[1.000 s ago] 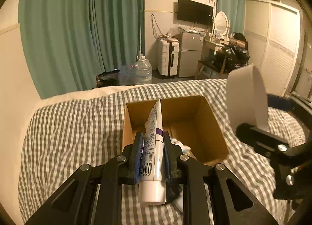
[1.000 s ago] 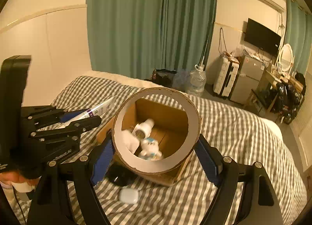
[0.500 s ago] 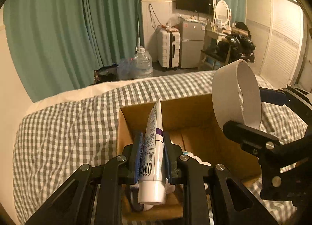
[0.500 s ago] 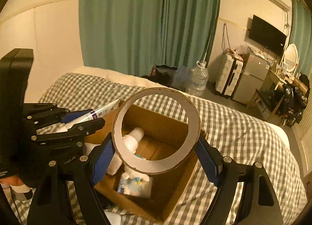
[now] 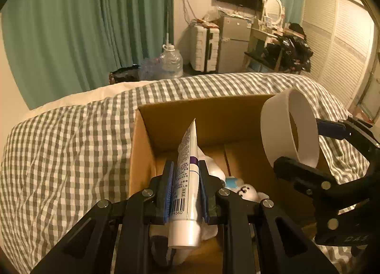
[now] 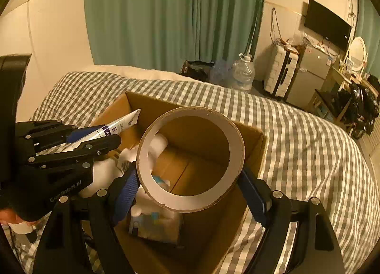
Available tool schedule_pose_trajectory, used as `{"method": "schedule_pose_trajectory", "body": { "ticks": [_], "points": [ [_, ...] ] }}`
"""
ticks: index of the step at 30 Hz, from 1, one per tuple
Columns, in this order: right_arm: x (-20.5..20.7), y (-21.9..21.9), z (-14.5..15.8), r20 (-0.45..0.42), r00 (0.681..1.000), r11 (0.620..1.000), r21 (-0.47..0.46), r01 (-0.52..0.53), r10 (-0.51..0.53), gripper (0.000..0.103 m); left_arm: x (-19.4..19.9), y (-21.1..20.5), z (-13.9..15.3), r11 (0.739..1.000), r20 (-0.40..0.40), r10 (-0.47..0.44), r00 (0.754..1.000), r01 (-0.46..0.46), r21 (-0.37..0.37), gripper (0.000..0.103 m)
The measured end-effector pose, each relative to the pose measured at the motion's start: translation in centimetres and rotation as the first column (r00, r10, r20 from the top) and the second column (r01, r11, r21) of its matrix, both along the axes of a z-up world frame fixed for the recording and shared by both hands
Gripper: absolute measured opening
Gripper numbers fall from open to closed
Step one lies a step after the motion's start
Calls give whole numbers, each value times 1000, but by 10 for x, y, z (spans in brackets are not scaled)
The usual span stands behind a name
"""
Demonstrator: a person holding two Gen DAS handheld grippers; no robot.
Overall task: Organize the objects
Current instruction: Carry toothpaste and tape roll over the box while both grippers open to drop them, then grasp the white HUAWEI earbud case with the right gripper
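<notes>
L claw (image 5: 184,180) clamped on tube (image 5: 186,179), R claw (image 6: 190,190) clamped on tape roll (image 6: 190,158); both over open box (image 5: 142,145). Below claws, box already has bottles & small bits in it. Left to do, I'd say: drop these two in.

box items (image 6: 152,224): partly hidden by tape roll (image 6: 190,162) | labels unreadable

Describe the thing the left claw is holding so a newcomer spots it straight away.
Find the open brown cardboard box on the grey-and-white checked bed. Over its near-left corner the left claw is shut on a white squeeze tube with a purple band and barcode. Unlike the right claw's wide white ring, it is slim and flat-ended.
</notes>
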State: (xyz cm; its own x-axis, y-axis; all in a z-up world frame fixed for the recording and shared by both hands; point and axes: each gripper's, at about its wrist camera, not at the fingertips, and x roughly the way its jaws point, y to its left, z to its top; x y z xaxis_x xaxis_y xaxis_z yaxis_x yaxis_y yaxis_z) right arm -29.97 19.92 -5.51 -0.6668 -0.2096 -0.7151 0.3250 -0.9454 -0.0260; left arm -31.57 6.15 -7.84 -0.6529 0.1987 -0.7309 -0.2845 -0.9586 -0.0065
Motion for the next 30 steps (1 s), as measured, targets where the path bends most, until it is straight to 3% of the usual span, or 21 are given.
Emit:
{"method": "schedule_pose_trajectory", "body": {
  "ticks": [2,4,6,8,13,20,30],
  "points": [
    [7,3,3,-7,1000,1000,-19,4,-5,81,9,0,5,1000,-23,-10,1000,10,10,22],
    [13,6,8,-15,1000,1000,-22,18,-19,88,16,-5,13,1000,-36,-21,999,21,19,25],
    [16,5,14,-24,999,999,-18,29,-30,89,23,-10,21,1000,-43,-11,999,12,17,37],
    [23,6,23,-29,999,999,-24,35,-36,90,30,-14,31,1000,-58,4,998,-4,8,56],
    [51,4,53,-74,997,999,-22,31,-33,92,53,-31,59,999,-94,36,995,-35,7,77],
    [89,-7,89,-135,991,1000,11,23,-21,92,93,-53,90,998,-146,60,988,-61,-6,93],
    [139,-19,122,-198,980,999,32,-14,20,92,135,-66,107,995,-165,90,982,-95,-21,96]
  ]
}}
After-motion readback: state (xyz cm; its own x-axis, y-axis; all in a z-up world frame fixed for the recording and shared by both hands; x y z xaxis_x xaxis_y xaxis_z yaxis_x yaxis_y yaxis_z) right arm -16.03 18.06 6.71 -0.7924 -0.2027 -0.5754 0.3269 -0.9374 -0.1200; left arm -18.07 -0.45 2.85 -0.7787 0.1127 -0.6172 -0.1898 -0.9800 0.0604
